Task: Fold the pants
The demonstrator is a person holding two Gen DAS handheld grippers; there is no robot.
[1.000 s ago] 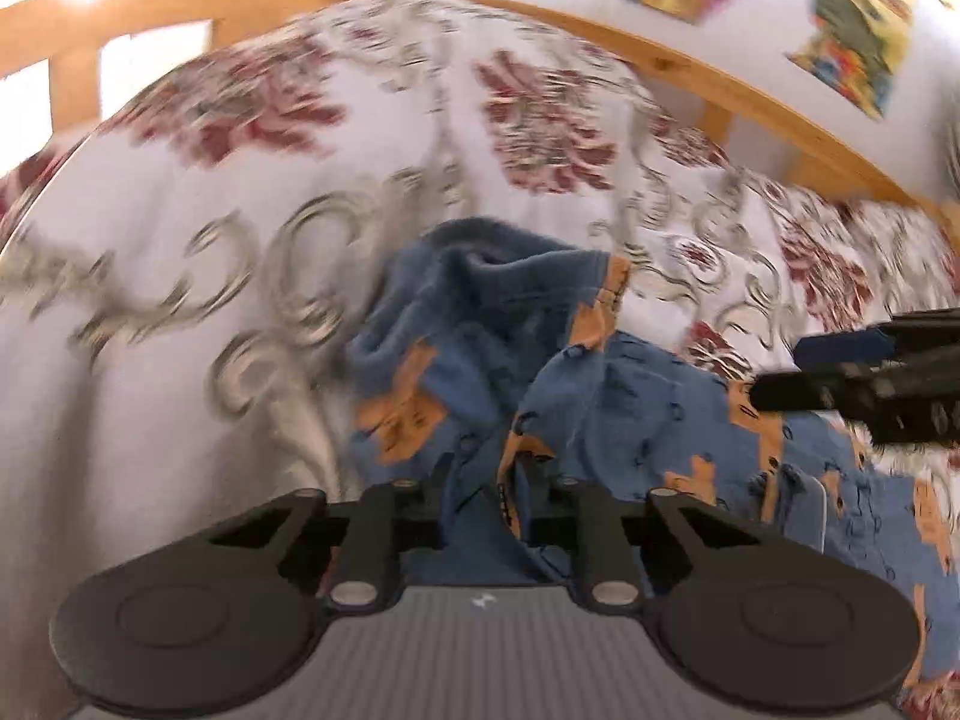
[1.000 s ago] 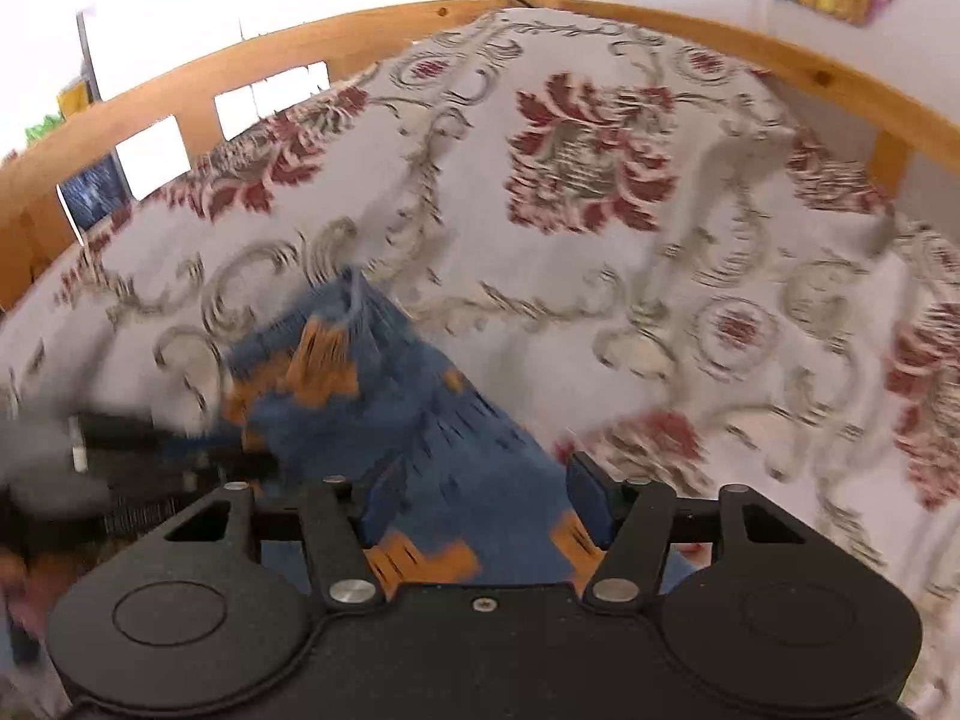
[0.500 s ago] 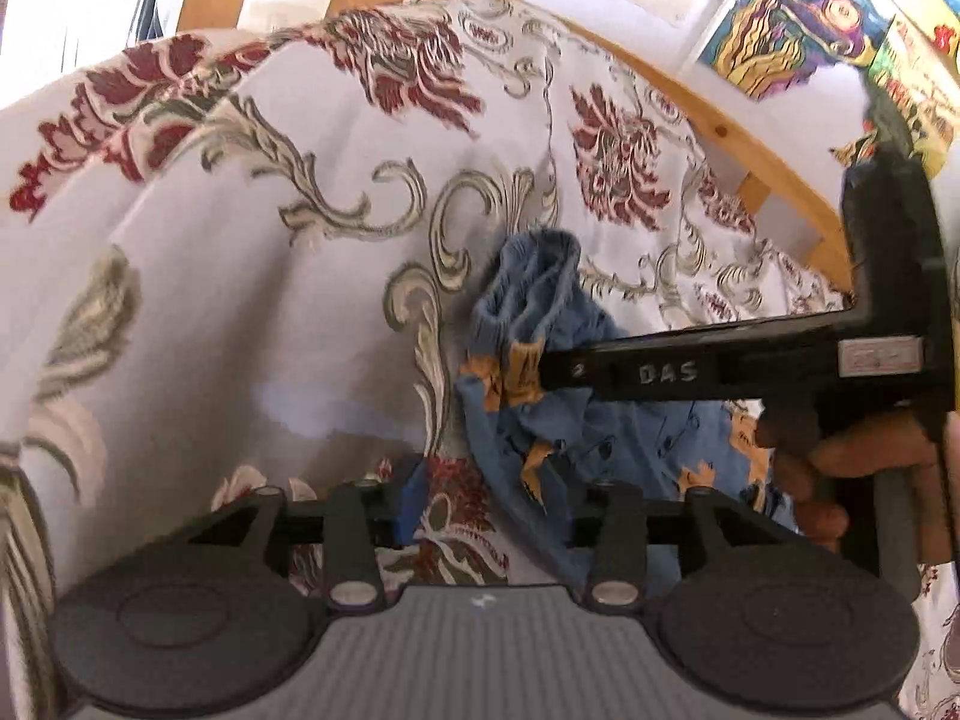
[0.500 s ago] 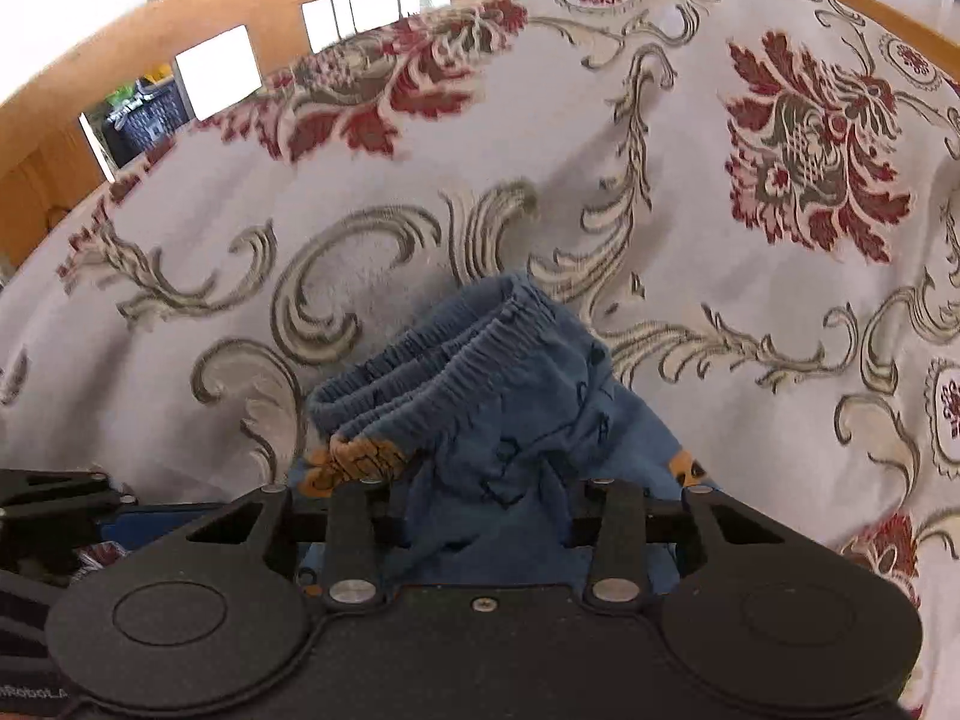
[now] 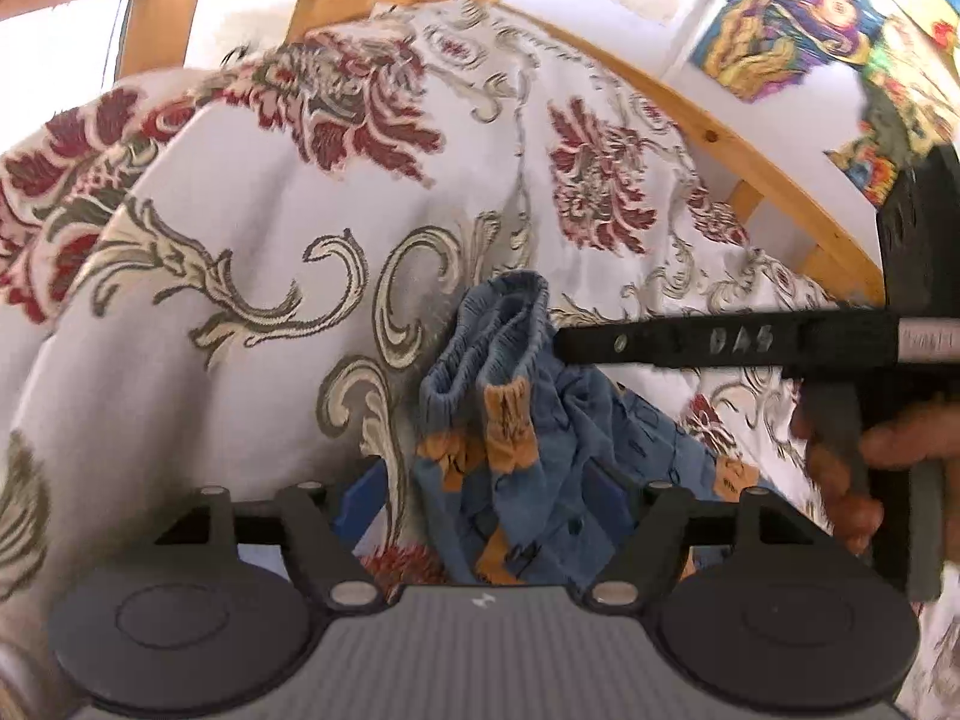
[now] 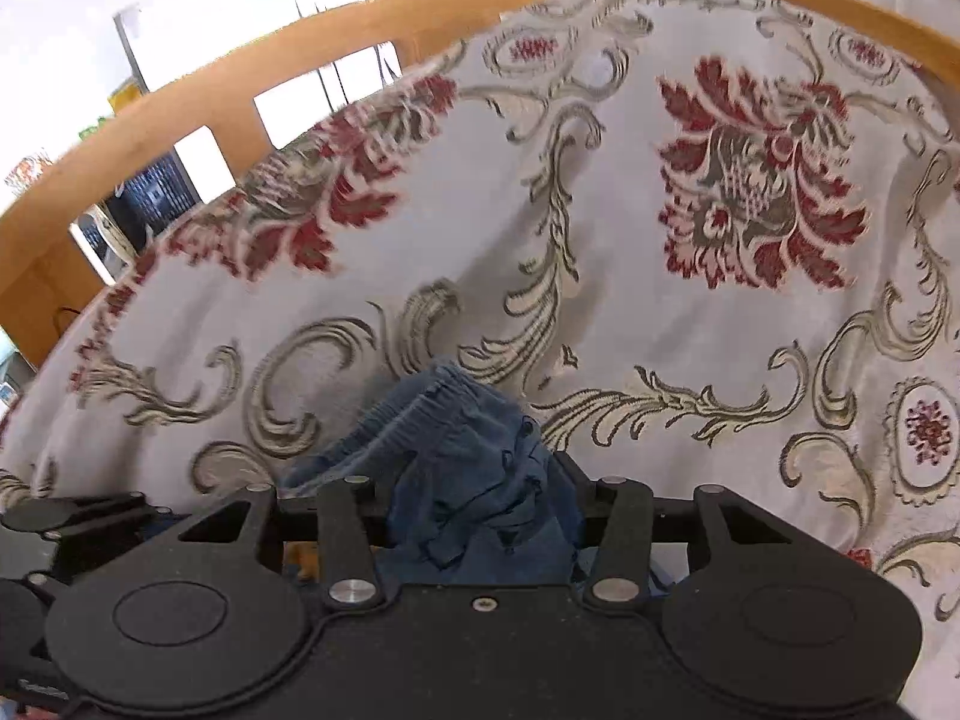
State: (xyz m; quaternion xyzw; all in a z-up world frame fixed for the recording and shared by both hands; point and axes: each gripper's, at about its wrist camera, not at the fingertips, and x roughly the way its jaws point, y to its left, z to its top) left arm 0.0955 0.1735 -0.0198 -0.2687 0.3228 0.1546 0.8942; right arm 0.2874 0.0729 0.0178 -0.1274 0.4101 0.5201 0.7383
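On the floral bedspread (image 5: 252, 396), left wrist view, the blue pants (image 5: 528, 438) lie bunched, waistband farthest from the camera; the left tongs (image 5: 486, 504) stand spread, cloth between their fingers, and the right tongs (image 5: 561, 343) reach the waistband from the right, grip indiscernible. Right wrist view: the right tongs (image 6: 480, 501) stand spread around bunched pants (image 6: 456, 456), the left tongs (image 6: 78, 513) beside them.

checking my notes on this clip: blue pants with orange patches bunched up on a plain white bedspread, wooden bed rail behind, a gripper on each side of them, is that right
One thing is off: the bedspread is not plain. The right wrist view shows red flowers and beige scrolls woven across its pale ground. The rest stands: the blue pants with orange patches lie bunched on it, the wooden rail runs behind, and the left gripper and right gripper flank them.
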